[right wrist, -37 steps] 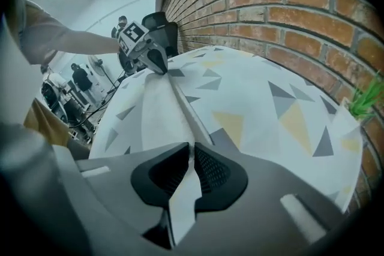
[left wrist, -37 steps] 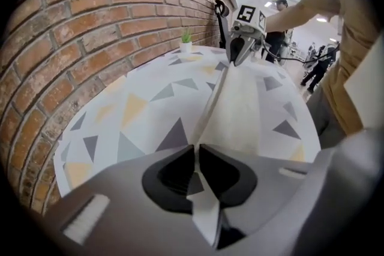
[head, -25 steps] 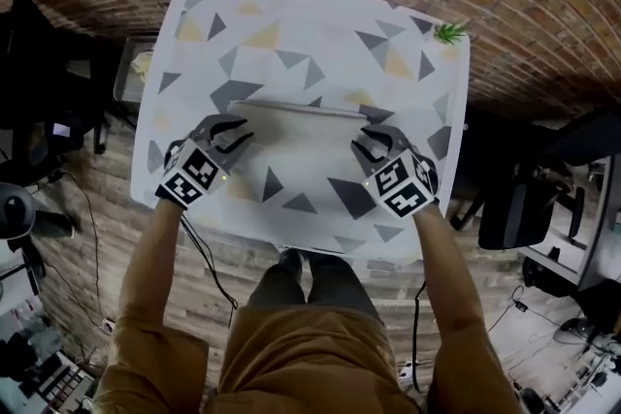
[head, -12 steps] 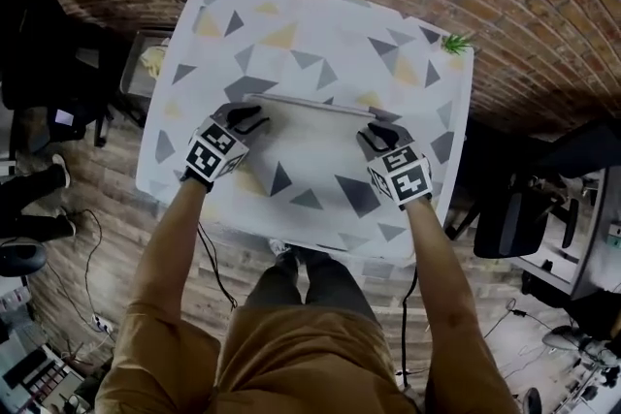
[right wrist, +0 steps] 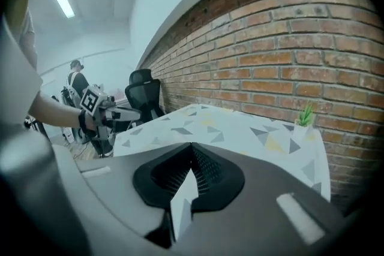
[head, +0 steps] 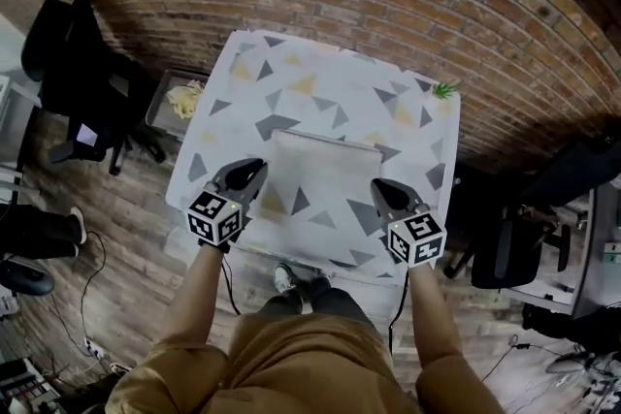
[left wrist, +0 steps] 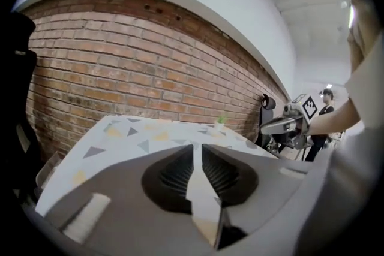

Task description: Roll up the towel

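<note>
Between left gripper (head: pixel 252 170) and right gripper (head: pixel 381 187) the triangle-printed towel (head: pixel 320 172) spreads flat; fingers (left wrist: pixel 174 175) clench its corners.

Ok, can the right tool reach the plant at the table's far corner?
Probably, but not freely: the right tool is shut on the towel; nothing else blocks the way to the plant.

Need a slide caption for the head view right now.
Left gripper and right gripper, jaws just closed tighter, pinch the towel over a triangle-patterned table.
</note>
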### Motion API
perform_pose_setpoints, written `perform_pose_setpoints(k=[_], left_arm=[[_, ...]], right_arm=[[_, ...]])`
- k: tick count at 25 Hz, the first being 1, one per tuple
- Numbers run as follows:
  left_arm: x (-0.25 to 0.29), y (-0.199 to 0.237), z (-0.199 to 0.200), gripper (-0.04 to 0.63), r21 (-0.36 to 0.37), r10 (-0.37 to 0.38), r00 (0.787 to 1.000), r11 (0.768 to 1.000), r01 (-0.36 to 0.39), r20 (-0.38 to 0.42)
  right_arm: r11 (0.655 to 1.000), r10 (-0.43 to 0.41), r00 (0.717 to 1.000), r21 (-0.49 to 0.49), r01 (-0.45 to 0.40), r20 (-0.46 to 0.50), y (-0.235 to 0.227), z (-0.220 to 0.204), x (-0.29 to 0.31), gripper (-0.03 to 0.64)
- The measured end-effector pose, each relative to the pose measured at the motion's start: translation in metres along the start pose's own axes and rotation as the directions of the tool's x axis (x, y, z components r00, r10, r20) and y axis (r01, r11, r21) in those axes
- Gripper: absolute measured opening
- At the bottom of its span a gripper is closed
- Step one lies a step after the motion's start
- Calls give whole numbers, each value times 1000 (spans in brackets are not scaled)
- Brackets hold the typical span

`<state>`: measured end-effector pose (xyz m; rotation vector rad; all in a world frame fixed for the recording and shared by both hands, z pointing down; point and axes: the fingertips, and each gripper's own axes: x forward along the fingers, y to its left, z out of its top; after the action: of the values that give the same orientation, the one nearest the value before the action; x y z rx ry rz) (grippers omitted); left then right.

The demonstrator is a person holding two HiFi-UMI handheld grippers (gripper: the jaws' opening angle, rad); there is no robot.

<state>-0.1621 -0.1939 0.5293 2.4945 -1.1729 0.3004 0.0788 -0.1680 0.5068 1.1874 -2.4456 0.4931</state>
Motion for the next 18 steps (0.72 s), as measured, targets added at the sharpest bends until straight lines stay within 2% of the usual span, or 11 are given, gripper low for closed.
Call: perform_pose_setpoints(k=[4,9,14,18], left_arm=[[-48,0,11,74,6,90,995,996,-90,45],[-96,-3,45,60,73,152,981,984,-161,120],[-139,-29,88,60,157,148,964,970,-185,221],[-172,-46,128,60,210,151,936,951,-225,319]], right_arm=[[998,-50,994,54,45,95,18,14,-29,3],[996,-86,981,52,78,176,36,28,-55,3],[991,-132,952,61,120,275,45,53,-100,3],[986,-165,918,40,161,361,46,83,-141,3]])
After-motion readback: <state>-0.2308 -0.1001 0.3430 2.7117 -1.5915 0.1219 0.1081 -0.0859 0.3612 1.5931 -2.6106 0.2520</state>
